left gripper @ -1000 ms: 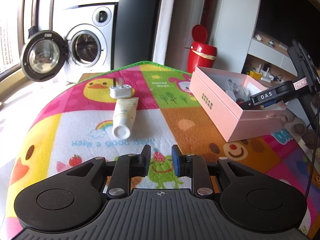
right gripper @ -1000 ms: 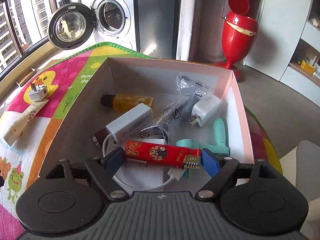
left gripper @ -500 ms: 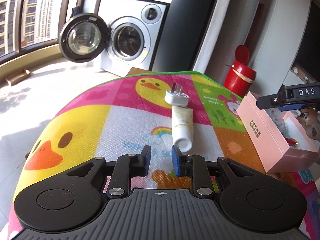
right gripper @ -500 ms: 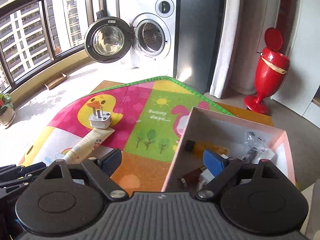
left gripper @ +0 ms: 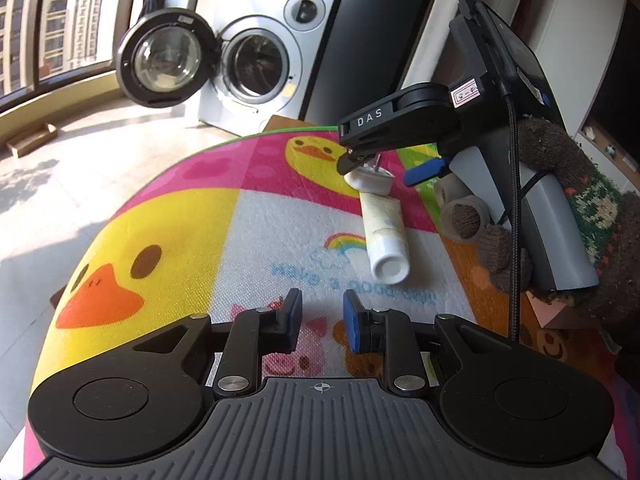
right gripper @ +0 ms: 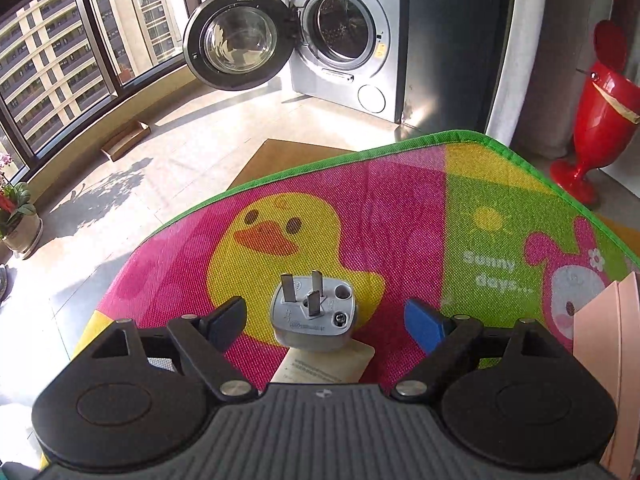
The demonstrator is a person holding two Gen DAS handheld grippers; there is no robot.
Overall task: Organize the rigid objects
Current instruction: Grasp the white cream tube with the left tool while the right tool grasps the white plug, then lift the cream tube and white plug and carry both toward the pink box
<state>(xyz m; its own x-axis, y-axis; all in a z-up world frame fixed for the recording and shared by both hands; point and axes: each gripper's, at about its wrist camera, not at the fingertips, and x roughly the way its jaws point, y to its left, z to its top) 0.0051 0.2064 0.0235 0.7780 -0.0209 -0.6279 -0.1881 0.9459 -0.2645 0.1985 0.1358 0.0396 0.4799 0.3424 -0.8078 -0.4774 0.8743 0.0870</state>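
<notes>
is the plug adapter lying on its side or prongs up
Prongs up: the plug adapter sits flat on the mat, pins pointing upward, between the open right gripper.

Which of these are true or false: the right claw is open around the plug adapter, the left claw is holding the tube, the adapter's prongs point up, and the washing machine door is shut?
1. The right claw is open, with the plug adapter between its fingers: true.
2. The left claw holds the cream tube: false; it is open, holding nothing, short of the tube.
3. The adapter's prongs point up: true.
4. The washing machine door is shut: false; it stands swung open.
</notes>
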